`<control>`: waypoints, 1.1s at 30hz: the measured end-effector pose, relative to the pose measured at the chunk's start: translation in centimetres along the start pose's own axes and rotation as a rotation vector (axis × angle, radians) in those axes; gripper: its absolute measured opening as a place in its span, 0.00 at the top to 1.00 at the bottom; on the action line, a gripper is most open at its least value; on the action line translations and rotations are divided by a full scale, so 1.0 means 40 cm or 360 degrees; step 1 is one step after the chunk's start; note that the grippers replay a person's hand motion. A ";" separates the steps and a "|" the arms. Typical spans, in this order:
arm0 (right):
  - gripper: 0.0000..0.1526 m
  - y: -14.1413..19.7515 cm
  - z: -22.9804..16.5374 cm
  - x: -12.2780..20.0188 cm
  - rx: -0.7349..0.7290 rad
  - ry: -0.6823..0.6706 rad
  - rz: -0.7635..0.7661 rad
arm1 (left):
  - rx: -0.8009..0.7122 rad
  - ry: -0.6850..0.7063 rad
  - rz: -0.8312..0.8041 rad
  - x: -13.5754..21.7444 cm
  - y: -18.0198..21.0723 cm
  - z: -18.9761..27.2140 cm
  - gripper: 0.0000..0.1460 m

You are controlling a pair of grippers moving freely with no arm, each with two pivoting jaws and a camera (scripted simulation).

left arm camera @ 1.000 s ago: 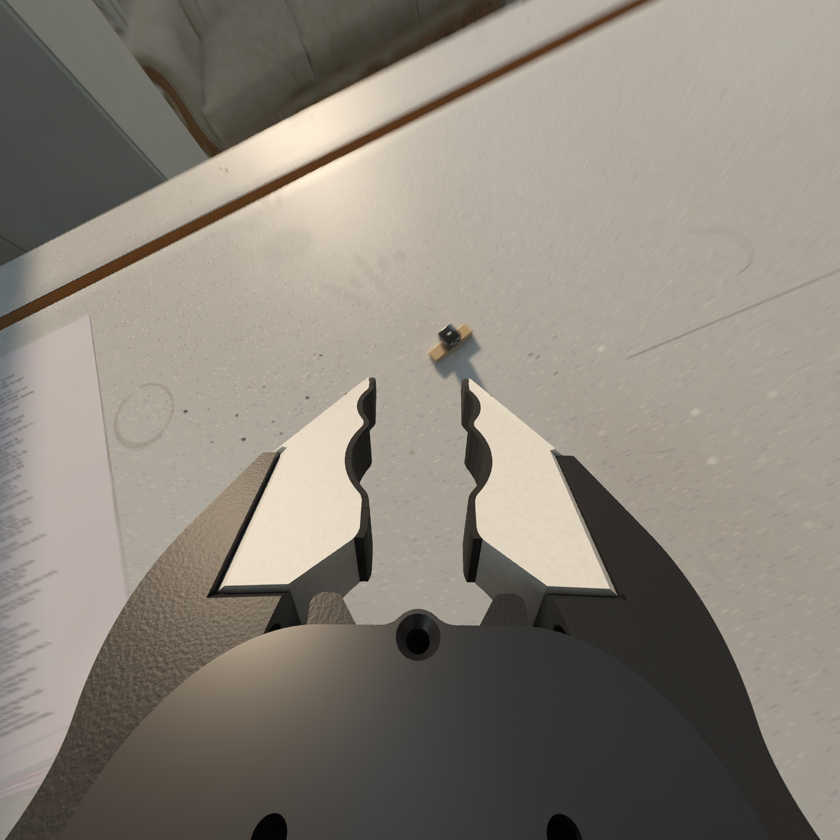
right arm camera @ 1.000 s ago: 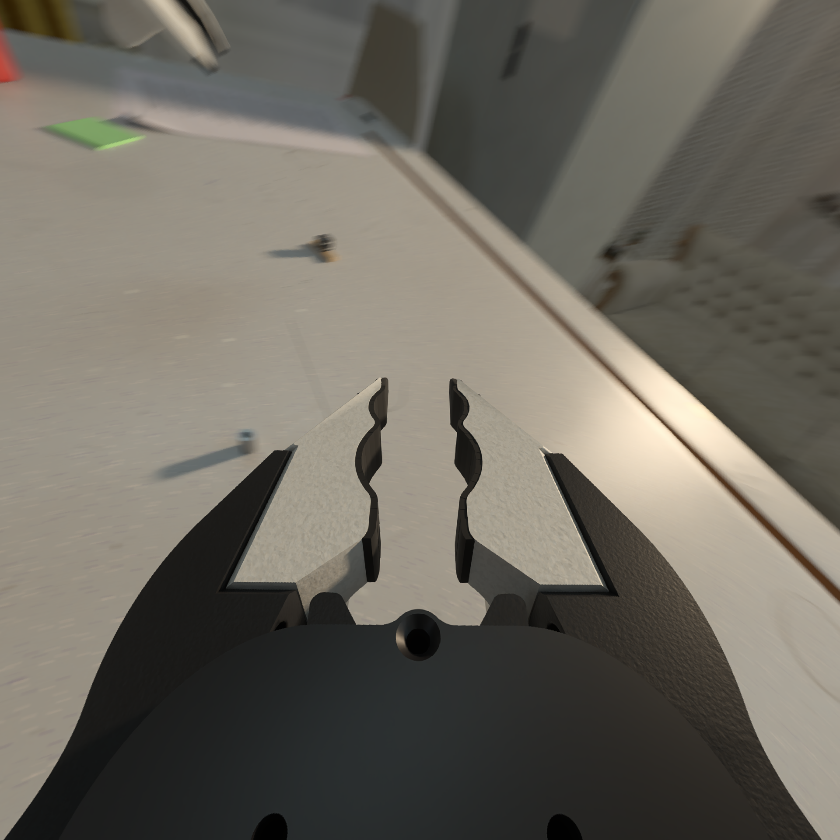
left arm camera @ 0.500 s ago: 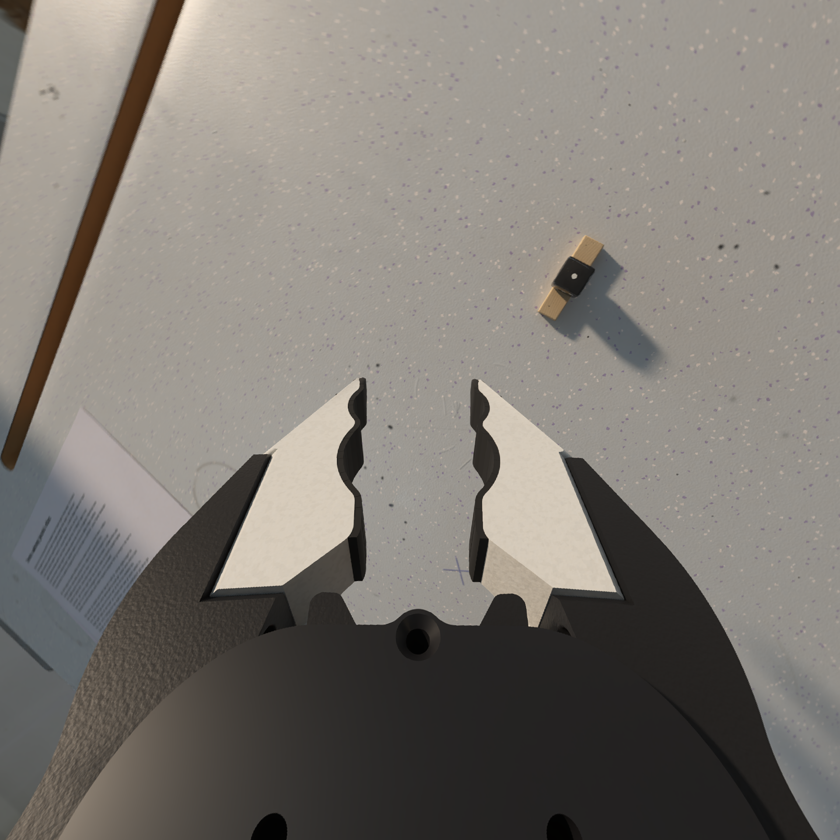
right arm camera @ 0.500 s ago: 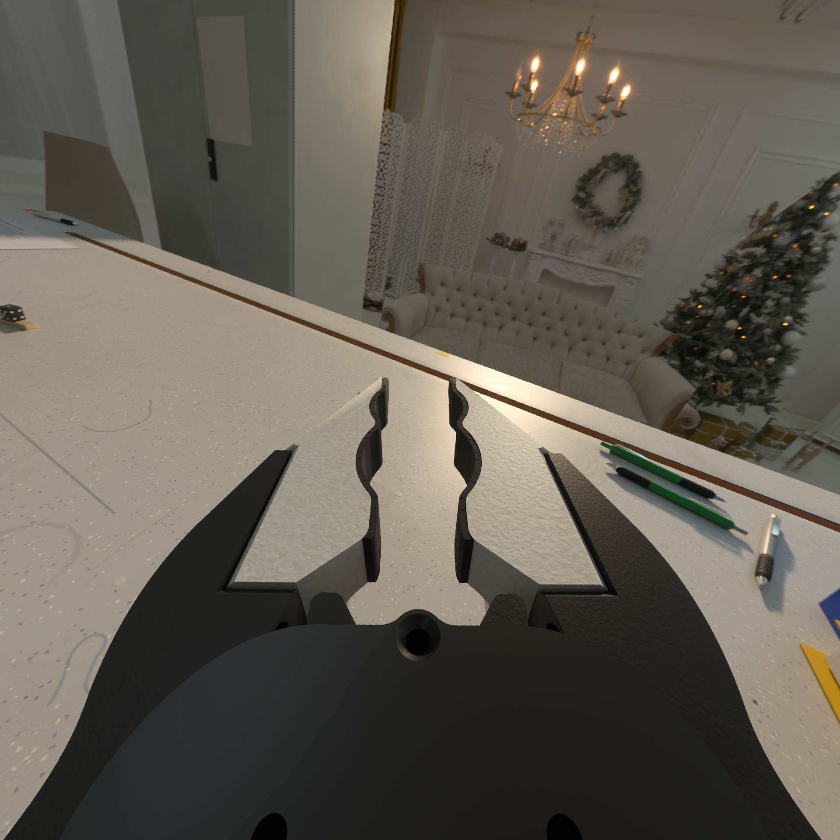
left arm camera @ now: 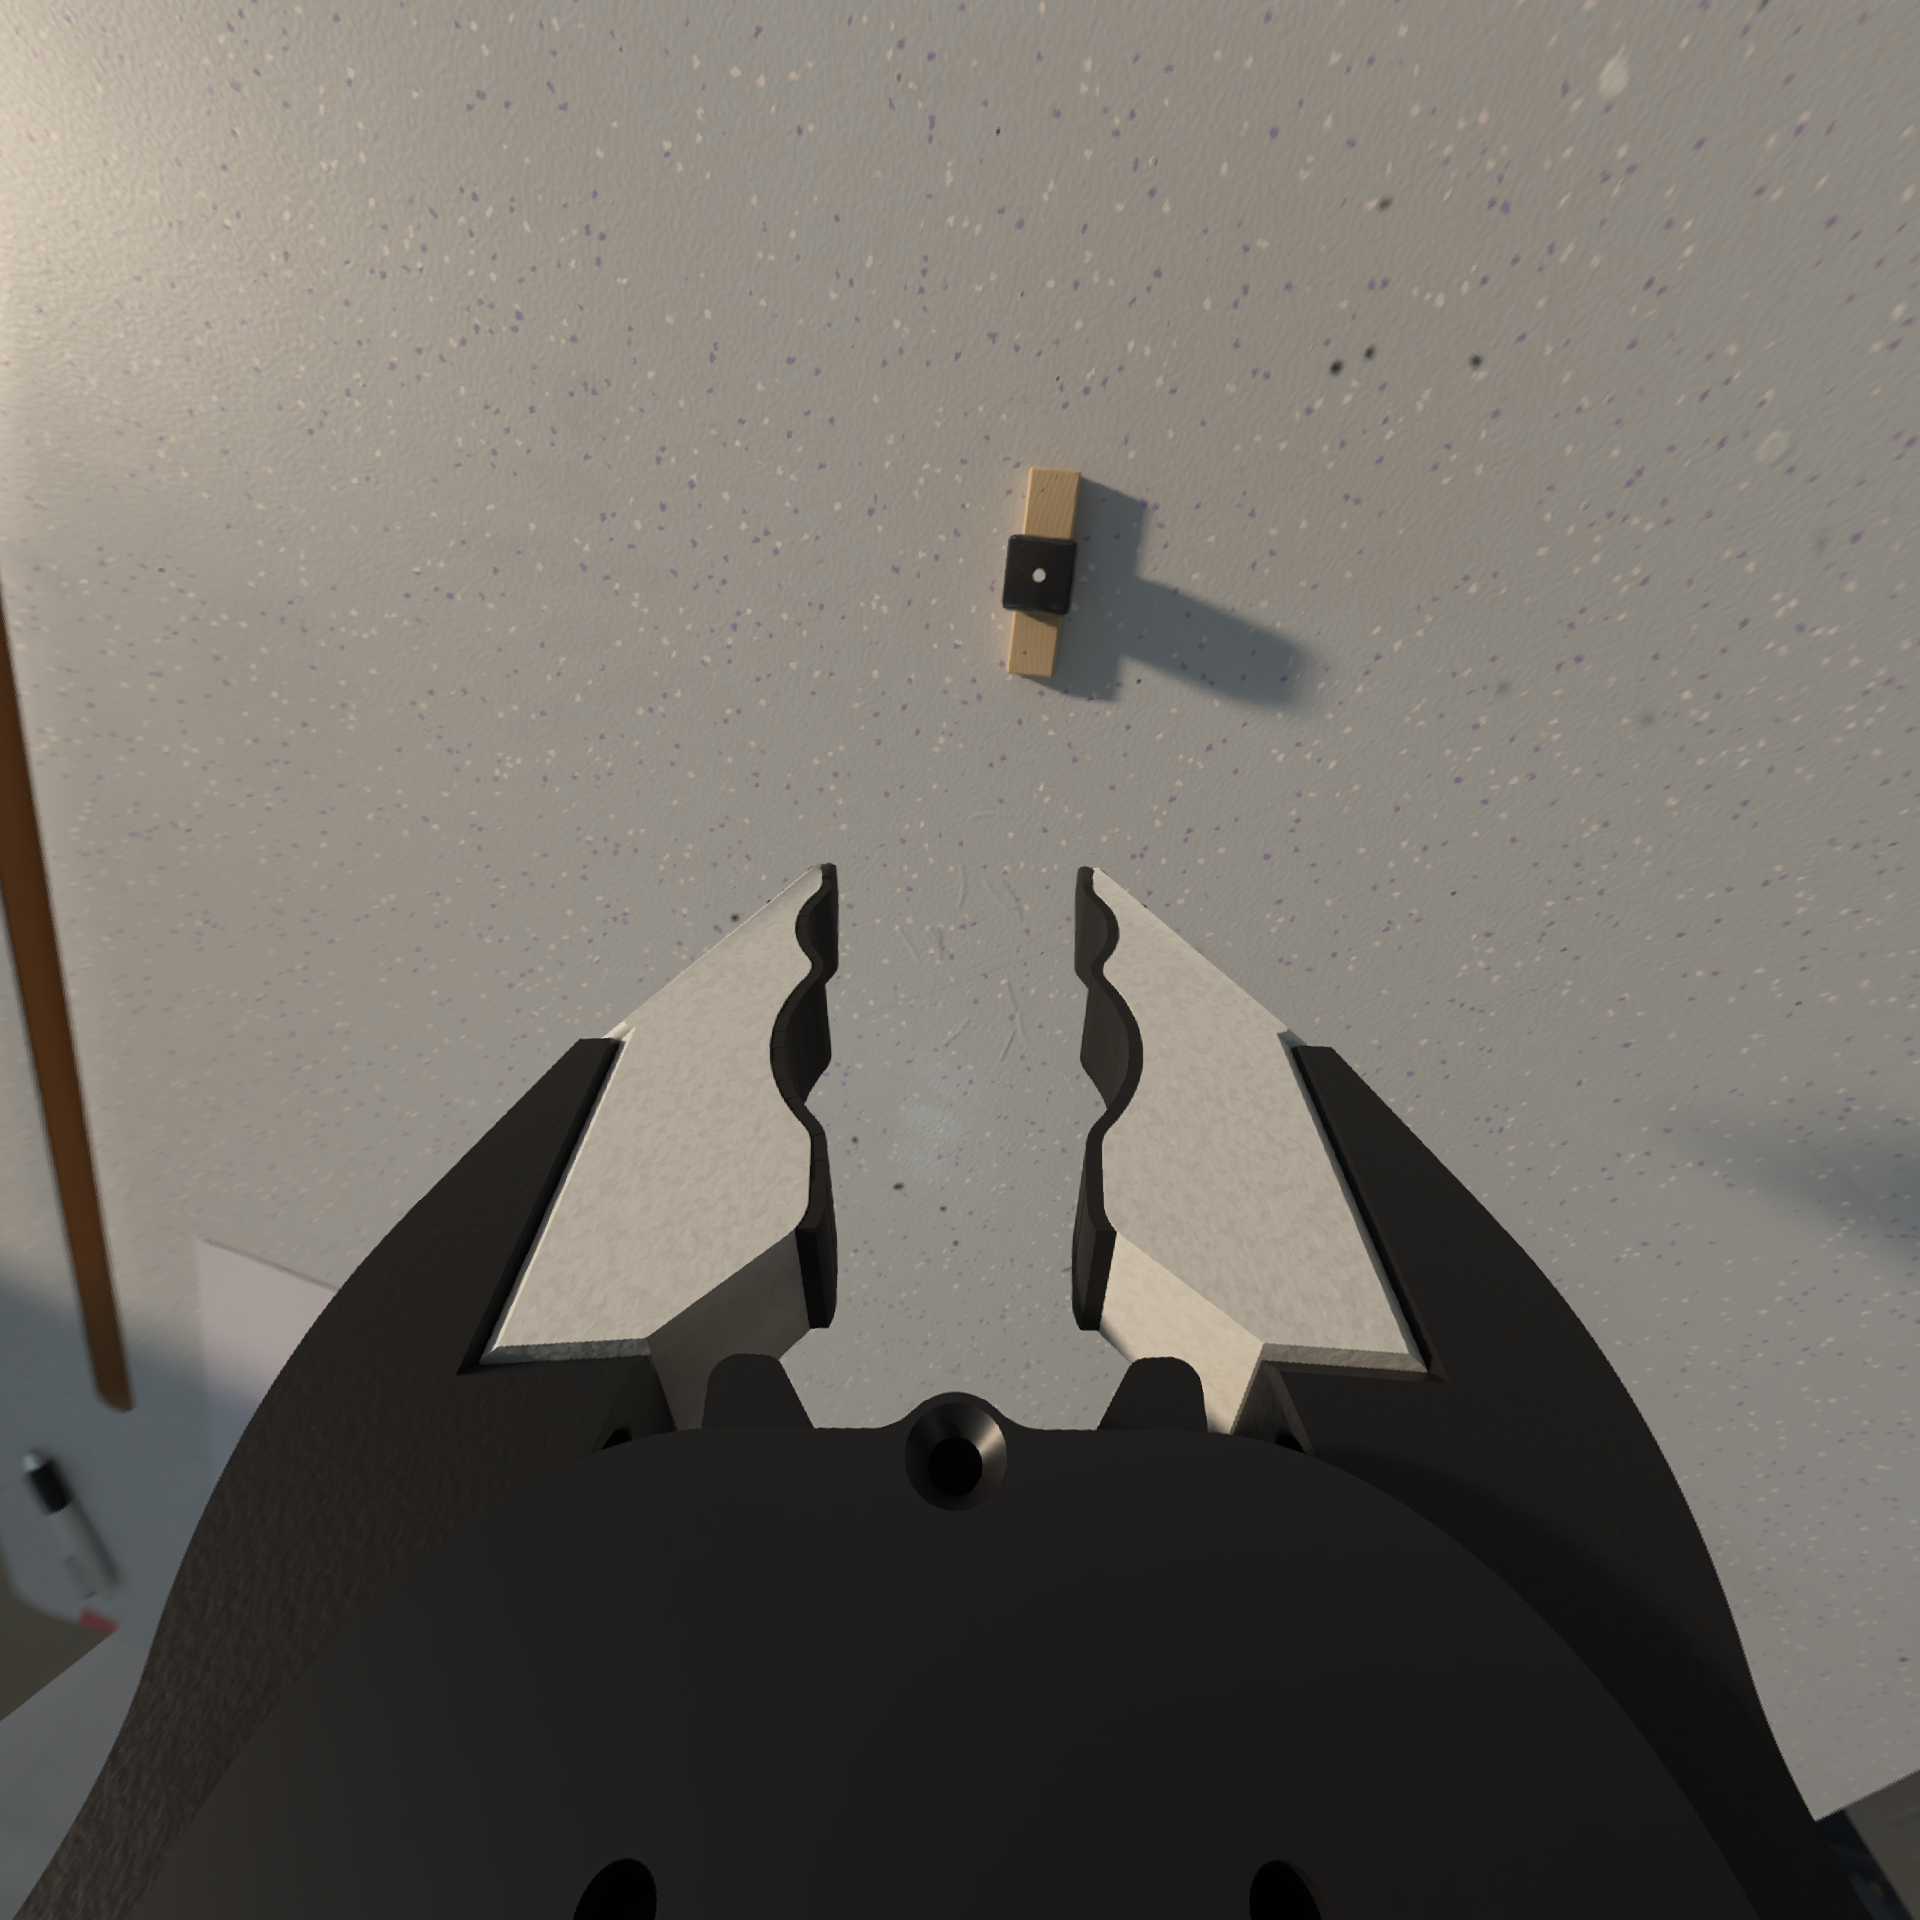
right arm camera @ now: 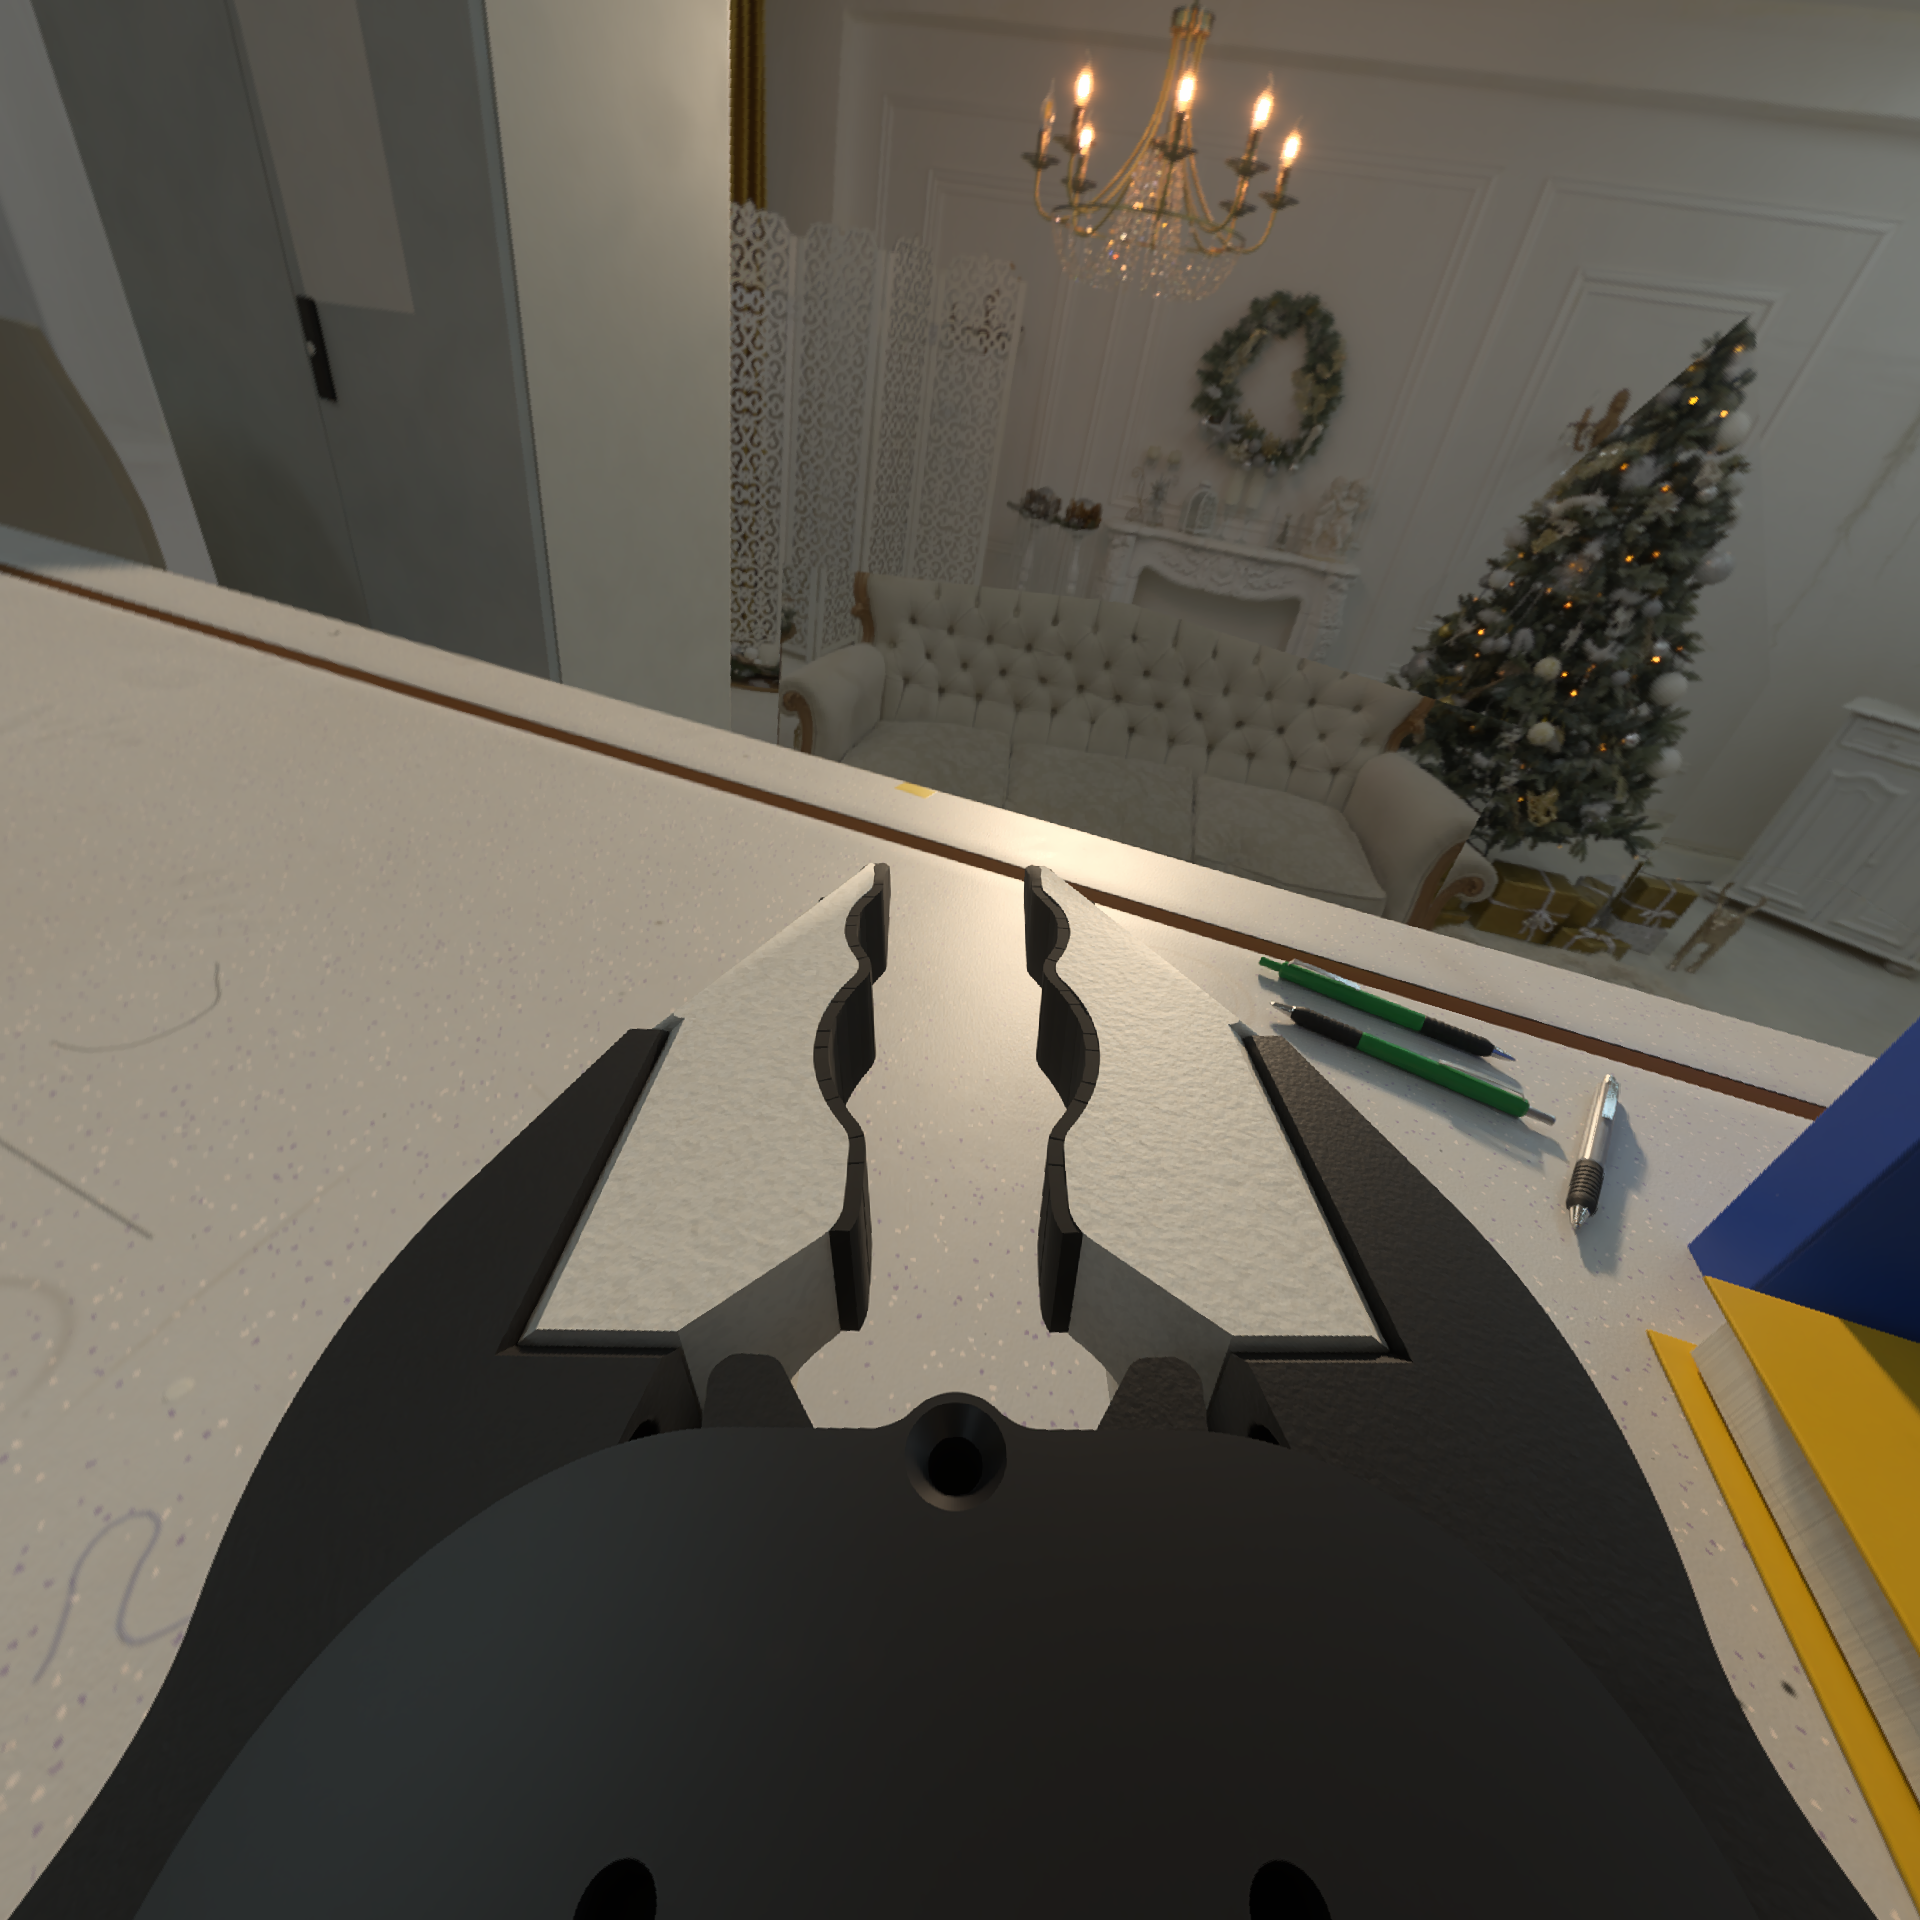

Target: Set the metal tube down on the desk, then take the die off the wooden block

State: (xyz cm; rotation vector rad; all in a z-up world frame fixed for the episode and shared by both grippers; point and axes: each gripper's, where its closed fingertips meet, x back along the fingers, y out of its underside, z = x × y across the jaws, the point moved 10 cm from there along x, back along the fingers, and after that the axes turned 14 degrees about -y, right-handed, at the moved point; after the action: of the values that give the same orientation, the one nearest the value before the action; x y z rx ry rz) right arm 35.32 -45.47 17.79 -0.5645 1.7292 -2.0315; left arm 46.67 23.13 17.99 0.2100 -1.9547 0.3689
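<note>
In the left wrist view a black die sits on the middle of a small wooden block, which lies flat on the speckled grey desk. My left gripper is open and empty, high above the desk, with the die ahead of its tips and slightly to the right. In the right wrist view my right gripper is open and empty above the desk, pointing toward the far edge. The metal tube is not in view. The die and block do not show in the right wrist view.
A white sheet of paper and a marker lie at the lower left of the left wrist view, by the desk's brown edge strip. Right wrist view: two green pens, a silver pen, stacked blue and yellow books.
The left gripper has swung over the desk; the block now appears upright in the frame, closer to centre ahead of the tips. The right gripper has turned away from die and tube toward the desk's far edge.
</note>
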 end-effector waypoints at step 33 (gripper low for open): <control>0.83 -0.065 0.003 -0.034 -0.0099 0.0031 0.0065 | -0.0001 0.0209 0.0416 -0.185 -0.043 0.062 0.80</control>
State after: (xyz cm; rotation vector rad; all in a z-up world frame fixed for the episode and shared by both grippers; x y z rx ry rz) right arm 36.37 -44.44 20.33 -0.5265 1.8059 -1.9674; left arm 48.05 20.48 10.59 -0.0707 -1.8555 0.5392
